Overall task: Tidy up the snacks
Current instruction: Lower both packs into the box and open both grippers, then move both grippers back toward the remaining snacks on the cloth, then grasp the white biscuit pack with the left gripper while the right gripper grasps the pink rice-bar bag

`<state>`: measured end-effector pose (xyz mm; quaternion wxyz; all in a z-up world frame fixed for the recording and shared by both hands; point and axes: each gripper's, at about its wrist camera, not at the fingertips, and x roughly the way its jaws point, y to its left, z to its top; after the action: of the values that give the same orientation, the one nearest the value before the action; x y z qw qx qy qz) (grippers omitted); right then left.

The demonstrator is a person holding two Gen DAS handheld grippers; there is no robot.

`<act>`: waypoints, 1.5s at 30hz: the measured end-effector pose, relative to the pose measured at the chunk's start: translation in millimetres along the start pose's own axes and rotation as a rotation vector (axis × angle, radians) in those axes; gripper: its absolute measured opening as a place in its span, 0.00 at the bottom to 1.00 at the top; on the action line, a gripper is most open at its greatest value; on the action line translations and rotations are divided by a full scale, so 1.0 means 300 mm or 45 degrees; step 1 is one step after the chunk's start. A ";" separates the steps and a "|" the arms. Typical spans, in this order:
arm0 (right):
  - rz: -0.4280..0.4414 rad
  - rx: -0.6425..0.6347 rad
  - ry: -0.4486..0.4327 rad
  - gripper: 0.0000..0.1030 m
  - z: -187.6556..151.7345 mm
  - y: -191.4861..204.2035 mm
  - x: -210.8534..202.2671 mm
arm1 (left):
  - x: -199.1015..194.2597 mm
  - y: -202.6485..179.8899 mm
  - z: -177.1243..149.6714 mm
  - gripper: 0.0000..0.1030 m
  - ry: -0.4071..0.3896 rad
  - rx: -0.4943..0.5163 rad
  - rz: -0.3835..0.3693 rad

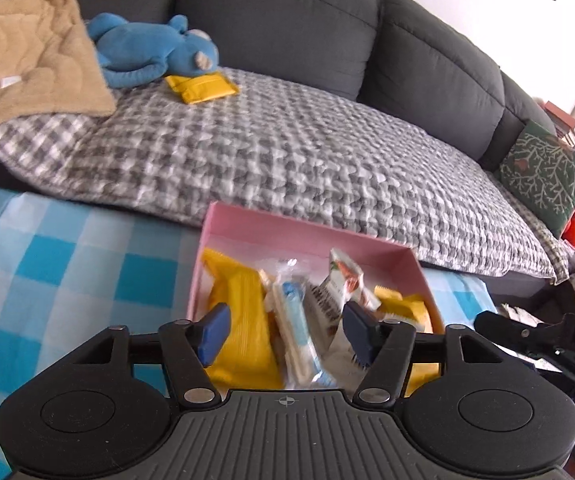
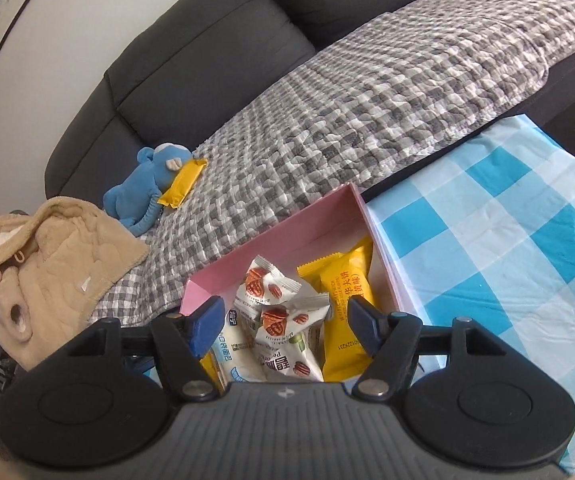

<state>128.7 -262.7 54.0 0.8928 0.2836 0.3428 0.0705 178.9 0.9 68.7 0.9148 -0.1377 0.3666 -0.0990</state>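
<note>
Over the pink box of snacks both our left gripper and right gripper hang half-open and empty, so next we'd gently fetch that last yellow packet by the blue plush on the sofa.

Glossy plastic snack wrappers are catching light inside a smooth, matt pink cardboard box; a puckered checked cloth quilt is covering the matt grey fabric sofa, beside a fleecy tan blanket.
</note>
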 end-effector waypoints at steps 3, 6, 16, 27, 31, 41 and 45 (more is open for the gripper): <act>-0.024 -0.037 0.014 0.66 -0.031 0.011 -0.035 | -0.059 0.042 -0.045 0.65 0.025 -0.025 0.036; -0.068 -0.107 0.015 0.67 -0.069 0.018 -0.088 | -0.113 0.095 -0.099 0.65 0.055 -0.082 0.085; -0.172 -0.164 0.047 0.69 -0.171 -0.018 -0.225 | -0.273 0.140 -0.263 0.67 0.116 -0.129 0.121; -0.147 -0.109 0.144 0.68 -0.247 -0.048 -0.261 | -0.330 0.122 -0.395 0.67 0.219 -0.125 0.061; -0.151 -0.106 0.190 0.68 -0.273 -0.053 -0.262 | -0.333 0.135 -0.438 0.67 0.265 -0.139 0.071; -0.174 -0.022 0.309 0.64 -0.317 -0.070 -0.227 | -0.322 0.167 -0.499 0.67 0.325 -0.235 0.111; -0.210 -0.039 0.332 0.62 -0.331 -0.065 -0.209 | -0.295 0.168 -0.513 0.67 0.367 -0.257 0.113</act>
<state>15.2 -253.6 19.1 0.8478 0.2291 0.4767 0.0384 12.3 45.8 2.6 0.8377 -0.1970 0.5079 -0.0398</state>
